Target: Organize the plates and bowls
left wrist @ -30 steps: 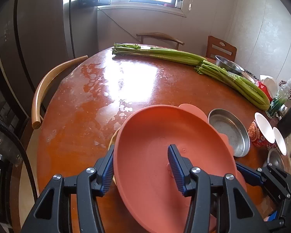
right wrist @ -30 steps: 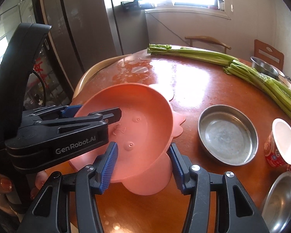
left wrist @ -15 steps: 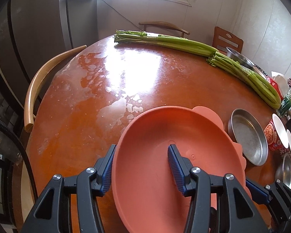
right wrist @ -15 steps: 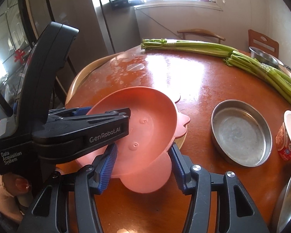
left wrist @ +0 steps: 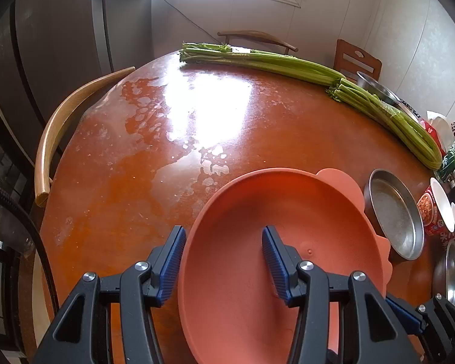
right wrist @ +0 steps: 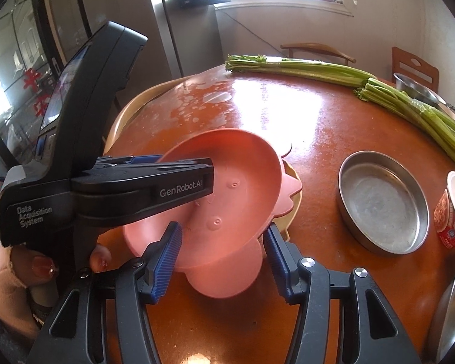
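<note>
Left claw clamps the pink bowl's near rim, one finger inside, one outside; bowl tilted above the tabletop. My right claw stands apart, straddling the bowl's lower edge without gripping. Risk: a one-rim pinch may slip or swing, knocking the steel pan nearby. Bowl's mouth faces up and toward the right claw; long axis runs away from the left claw.
</note>
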Demonstrator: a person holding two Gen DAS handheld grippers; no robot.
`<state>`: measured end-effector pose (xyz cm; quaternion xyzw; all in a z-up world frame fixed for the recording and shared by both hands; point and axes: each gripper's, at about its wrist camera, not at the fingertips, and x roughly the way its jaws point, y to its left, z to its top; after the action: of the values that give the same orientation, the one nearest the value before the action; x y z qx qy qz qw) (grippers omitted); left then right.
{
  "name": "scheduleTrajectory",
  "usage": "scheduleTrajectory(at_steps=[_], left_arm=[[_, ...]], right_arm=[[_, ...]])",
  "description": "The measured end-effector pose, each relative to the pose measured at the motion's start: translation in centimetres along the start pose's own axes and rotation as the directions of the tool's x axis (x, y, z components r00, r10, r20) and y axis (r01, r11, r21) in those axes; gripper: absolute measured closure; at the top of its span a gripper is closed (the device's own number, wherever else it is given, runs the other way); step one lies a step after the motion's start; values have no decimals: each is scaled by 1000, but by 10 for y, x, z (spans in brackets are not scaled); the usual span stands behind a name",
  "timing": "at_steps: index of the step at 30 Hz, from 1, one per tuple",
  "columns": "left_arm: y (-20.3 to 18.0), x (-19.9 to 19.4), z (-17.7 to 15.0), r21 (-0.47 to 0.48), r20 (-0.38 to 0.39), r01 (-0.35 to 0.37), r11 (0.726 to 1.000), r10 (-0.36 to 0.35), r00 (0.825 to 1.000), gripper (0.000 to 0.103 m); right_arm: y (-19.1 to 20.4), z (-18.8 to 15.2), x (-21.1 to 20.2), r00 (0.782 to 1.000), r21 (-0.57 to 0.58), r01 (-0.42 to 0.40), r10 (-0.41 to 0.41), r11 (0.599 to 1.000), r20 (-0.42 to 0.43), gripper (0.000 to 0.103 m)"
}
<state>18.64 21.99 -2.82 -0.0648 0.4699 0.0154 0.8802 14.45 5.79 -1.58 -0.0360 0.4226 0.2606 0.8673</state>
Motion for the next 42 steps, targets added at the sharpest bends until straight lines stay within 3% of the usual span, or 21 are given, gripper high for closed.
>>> scheduleTrajectory(at_steps=[16, 42], left_arm=[[1, -14, -8, -12, 25, -1, 1000, 2, 1000, 51], [-26, -74, -16, -6, 147, -28, 1000, 29, 989, 47]], right_arm=[[4, -8, -18, 999, -69, -2, 5, 998, 42, 44], [-37, -4, -62, 991, 26, 22, -25, 999, 129, 40]])
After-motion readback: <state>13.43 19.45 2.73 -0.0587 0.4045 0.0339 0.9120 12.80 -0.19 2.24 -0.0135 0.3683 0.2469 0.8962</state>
